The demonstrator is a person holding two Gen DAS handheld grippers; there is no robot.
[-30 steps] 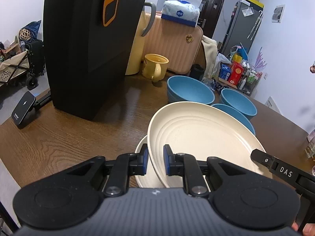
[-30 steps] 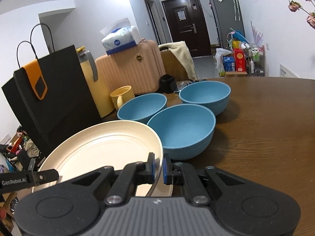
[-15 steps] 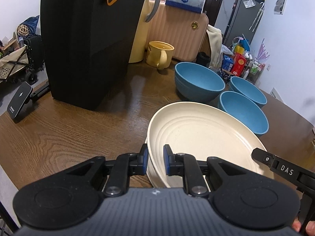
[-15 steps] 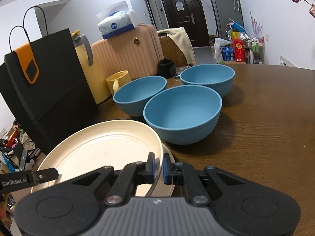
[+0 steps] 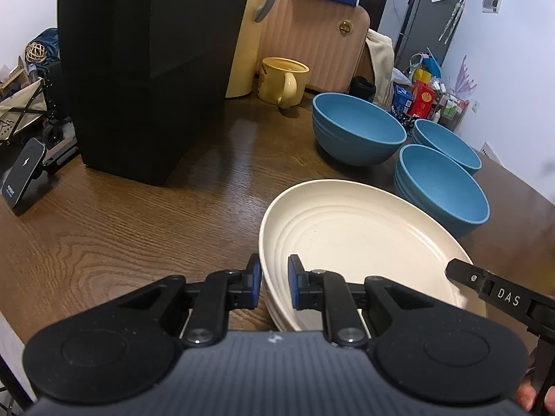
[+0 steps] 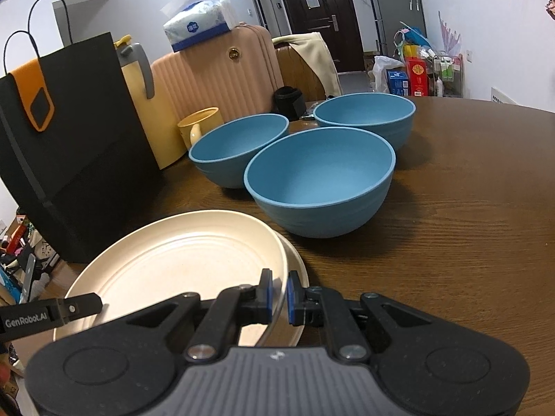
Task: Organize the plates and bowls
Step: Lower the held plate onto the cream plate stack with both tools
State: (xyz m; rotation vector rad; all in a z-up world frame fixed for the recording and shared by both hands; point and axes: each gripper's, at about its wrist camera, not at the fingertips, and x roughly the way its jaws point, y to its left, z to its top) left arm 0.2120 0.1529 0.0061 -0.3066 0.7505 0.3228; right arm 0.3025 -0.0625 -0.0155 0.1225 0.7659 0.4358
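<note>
A cream plate point(image 5: 353, 242) point(image 6: 187, 260) is held by its rim from both sides. My left gripper point(image 5: 274, 282) is shut on its left edge and my right gripper point(image 6: 278, 296) is shut on its right edge. It sits just over a stack of like cream plates point(image 6: 299, 270) point(image 5: 277, 315) on the brown wooden table point(image 5: 121, 235). Three blue bowls stand beyond: one nearest point(image 6: 319, 183) point(image 5: 444, 190), one further left point(image 6: 239, 149) point(image 5: 357, 131), one further right point(image 6: 367, 114) point(image 5: 447, 145). The other gripper's tip shows in each wrist view.
A tall black paper bag point(image 5: 145, 69) stands at the left. A yellow jug point(image 6: 138, 79), a yellow mug point(image 5: 282, 79) and a pink suitcase point(image 6: 215, 72) with a tissue pack sit behind the bowls. Bare wood lies to the right point(image 6: 468, 208).
Both grippers have sunk with the cream plate, bringing it down close onto the stack of plates. The bowls and the bag now sit higher in both views.
</note>
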